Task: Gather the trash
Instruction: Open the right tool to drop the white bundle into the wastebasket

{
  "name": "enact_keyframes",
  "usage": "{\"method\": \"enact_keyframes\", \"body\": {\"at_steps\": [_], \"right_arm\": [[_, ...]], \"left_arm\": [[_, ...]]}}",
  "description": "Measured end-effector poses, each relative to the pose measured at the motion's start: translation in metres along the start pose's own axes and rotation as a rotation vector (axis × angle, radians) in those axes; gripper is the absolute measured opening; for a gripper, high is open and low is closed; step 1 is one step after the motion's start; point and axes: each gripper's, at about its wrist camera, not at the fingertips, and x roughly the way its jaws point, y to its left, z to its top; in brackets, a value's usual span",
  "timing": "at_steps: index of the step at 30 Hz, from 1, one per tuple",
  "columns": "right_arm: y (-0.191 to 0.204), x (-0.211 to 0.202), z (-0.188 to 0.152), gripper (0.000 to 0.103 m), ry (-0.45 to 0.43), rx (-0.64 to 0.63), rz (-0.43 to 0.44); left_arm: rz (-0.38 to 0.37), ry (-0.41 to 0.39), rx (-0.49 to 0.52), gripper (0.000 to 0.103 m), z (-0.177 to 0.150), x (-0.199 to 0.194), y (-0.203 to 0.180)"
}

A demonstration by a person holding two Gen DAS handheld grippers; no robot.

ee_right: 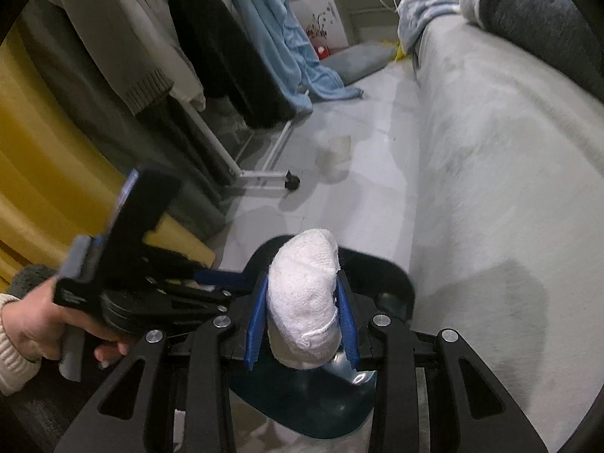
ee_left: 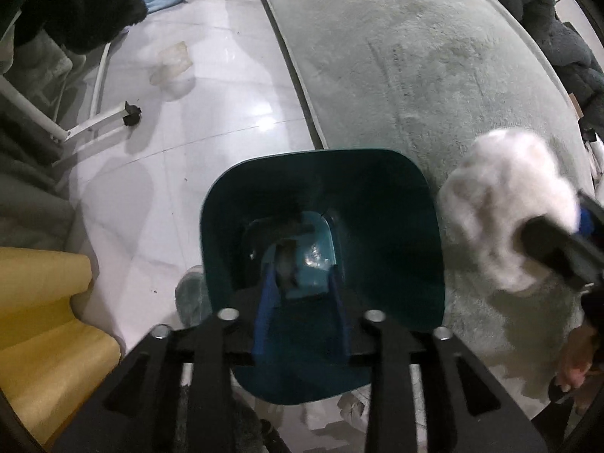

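Observation:
I look straight down into a dark teal bin [ee_left: 396, 226] that stands on the tiled floor at the rug's edge. My left gripper [ee_left: 301, 270] hangs over its mouth, its blue fingers [ee_left: 264, 302] apart and nothing pressed between them. Below them a pale blue wrapper [ee_left: 315, 260] and a grey scrap lie at the bin's bottom. My right gripper [ee_right: 302, 279] is shut on a white wad of cloth [ee_right: 305, 302], held just above the bin [ee_right: 381, 264]. In the left wrist view that wad [ee_left: 506, 204] floats to the right of the bin's rim.
A grey-green rug [ee_right: 509, 188] fills the right side. A white clothes-rack foot with a black caster [ee_right: 290, 182] stands on the tiles beside hanging clothes. A clear plastic scrap [ee_right: 336, 151] lies on the floor. Yellow fabric [ee_left: 45, 321] is at the left. A hand [ee_right: 37, 321] holds the left gripper.

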Motion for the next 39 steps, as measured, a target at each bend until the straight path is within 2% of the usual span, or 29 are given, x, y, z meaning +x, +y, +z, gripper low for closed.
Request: {"method": "enact_keyframes", "body": {"at_steps": [7,12,21,25,27,29,34,39], "right_arm": [[0.007,0.037,-0.015,0.035,0.103,-0.003,-0.031],[0.016,0.060,-0.027,0.035,0.172,-0.019,-0.031],[0.029,0.086,-0.043,0.035,0.252,-0.057,-0.062],[0.030,0.091,-0.045,0.035,0.261,-0.068,-0.077],[0.032,0.092,-0.043,0.040,0.255,-0.065,-0.083],[0.030,0.090,-0.041,0.059,0.246,-0.060,-0.095],[0.028,0.075,-0.034,0.071,0.201,-0.045,-0.097],[0.034,0.050,-0.023,0.078,0.119,-0.056,-0.063]], "left_arm": [[-0.013,-0.084,0.008,0.063,-0.002,-0.027,0.003],[-0.038,-0.199,0.012,0.072,0.002,-0.055,0.005],[-0.064,-0.454,0.002,0.077,0.009,-0.108,0.005],[-0.083,-0.561,0.030,0.079,0.010,-0.129,-0.002],[-0.093,-0.611,0.047,0.080,0.009,-0.139,-0.008],[-0.107,-0.658,0.062,0.080,0.009,-0.149,-0.013],[-0.112,-0.774,0.100,0.085,0.005,-0.171,-0.028],[-0.117,-0.841,0.133,0.089,0.004,-0.183,-0.045]]}}
